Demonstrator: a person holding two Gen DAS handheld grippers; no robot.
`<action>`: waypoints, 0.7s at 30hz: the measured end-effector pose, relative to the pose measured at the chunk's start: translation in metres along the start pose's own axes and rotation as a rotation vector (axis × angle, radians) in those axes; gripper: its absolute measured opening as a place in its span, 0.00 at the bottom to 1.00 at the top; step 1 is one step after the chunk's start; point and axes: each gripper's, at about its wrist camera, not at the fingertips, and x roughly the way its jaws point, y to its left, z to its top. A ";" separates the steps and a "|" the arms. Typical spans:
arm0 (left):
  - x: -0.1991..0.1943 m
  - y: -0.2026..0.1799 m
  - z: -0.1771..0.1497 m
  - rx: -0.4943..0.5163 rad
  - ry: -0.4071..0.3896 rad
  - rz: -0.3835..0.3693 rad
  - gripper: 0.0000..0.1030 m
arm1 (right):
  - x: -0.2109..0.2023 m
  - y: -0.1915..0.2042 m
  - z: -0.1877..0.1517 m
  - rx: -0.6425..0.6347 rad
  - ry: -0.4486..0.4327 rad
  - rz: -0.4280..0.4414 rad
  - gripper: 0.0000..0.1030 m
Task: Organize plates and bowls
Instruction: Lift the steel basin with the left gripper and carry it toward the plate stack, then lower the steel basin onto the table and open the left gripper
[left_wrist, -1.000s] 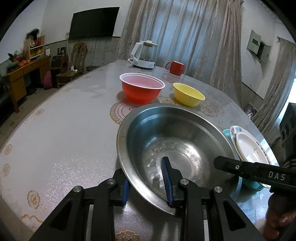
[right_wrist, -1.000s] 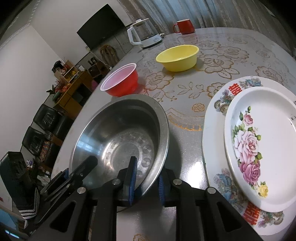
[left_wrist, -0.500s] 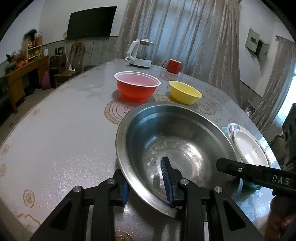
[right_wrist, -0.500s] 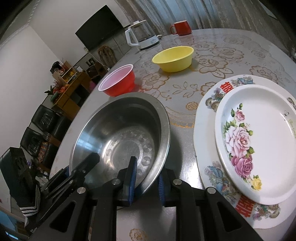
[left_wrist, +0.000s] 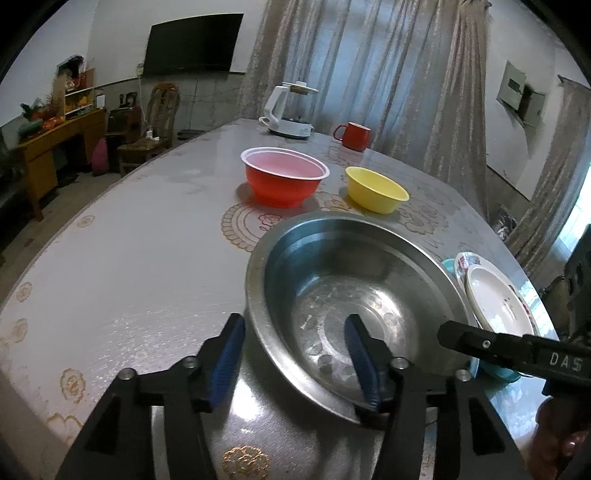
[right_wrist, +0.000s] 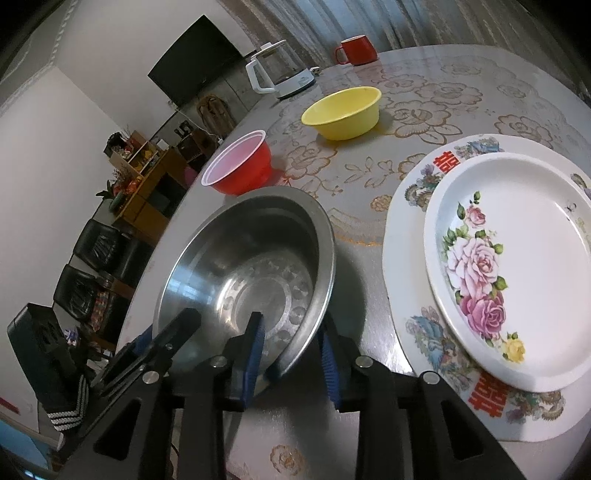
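Note:
A big steel basin (left_wrist: 351, 295) (right_wrist: 251, 266) rests on the table in front of both grippers. My left gripper (left_wrist: 293, 358) straddles its near rim with one pad inside and one outside; the jaws are opening and the outer pad stands off the metal. My right gripper (right_wrist: 291, 358) straddles the rim on the other side, its jaws opening too, with small gaps at the pads. Behind the basin stand a red bowl (left_wrist: 284, 181) (right_wrist: 240, 166) and a yellow bowl (left_wrist: 376, 190) (right_wrist: 343, 110). To the right, a small rose plate (right_wrist: 517, 266) lies on a large flowered plate (right_wrist: 417, 192).
A white kettle (left_wrist: 288, 110) and a red mug (left_wrist: 352, 136) stand at the table's far edge. Something teal (left_wrist: 448, 264) shows under the plate stack. The table edge curves close on the left, with chairs and a cabinet beyond it.
Both pairs of jaws have spread apart from the basin's rim, the left one much more. The basin and both hands have stayed where they were.

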 end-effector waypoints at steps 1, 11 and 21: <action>0.000 0.001 0.001 -0.005 0.003 0.007 0.59 | -0.001 0.000 -0.001 -0.005 -0.003 -0.003 0.28; -0.011 0.004 0.004 -0.025 -0.003 0.039 0.68 | -0.021 0.000 -0.002 -0.033 -0.052 -0.034 0.28; -0.023 0.000 0.015 -0.010 -0.022 0.053 0.80 | -0.040 0.005 0.011 -0.092 -0.087 -0.052 0.28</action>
